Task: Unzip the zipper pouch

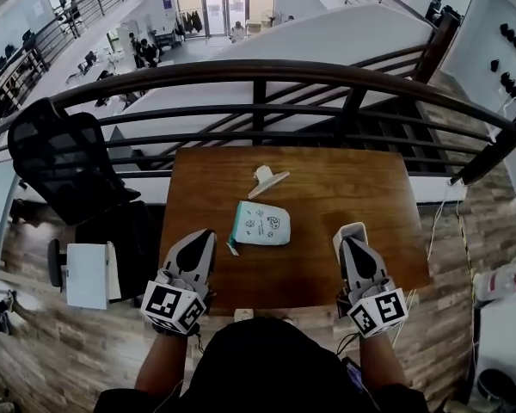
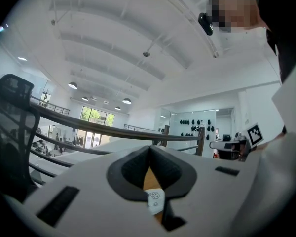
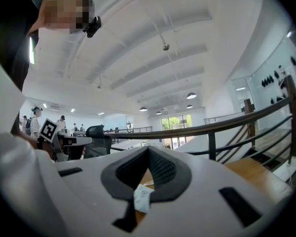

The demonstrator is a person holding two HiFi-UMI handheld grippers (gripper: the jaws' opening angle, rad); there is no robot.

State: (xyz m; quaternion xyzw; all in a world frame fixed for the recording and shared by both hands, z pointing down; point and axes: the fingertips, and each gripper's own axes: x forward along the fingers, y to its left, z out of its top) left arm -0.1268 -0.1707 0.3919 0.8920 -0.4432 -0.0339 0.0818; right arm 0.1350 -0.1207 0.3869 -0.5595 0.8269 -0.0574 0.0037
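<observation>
Fig.: small mint-and-white fabric zipper pouch (image 1: 261,224) is lying flat mid brown wooden tabletop (image 1: 361,188), w/ a white plastic clip (image 1: 267,180) just beyond. Left gripper (image 1: 203,235) & right gripper (image 1: 351,231) are flanking it, apart from it, jaws pressed together, holding nothing. Best approach, probably: one gripper pinning the fabric end, the other taking the pull. Pouch contents are not showing.

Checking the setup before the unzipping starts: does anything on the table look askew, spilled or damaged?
Nothing stands out. The zipper pouch lies flat in the middle of the table, slightly turned; no spill or damage shows. A white clip lies behind it, apart. The left gripper and right gripper are shut and empty.
</observation>
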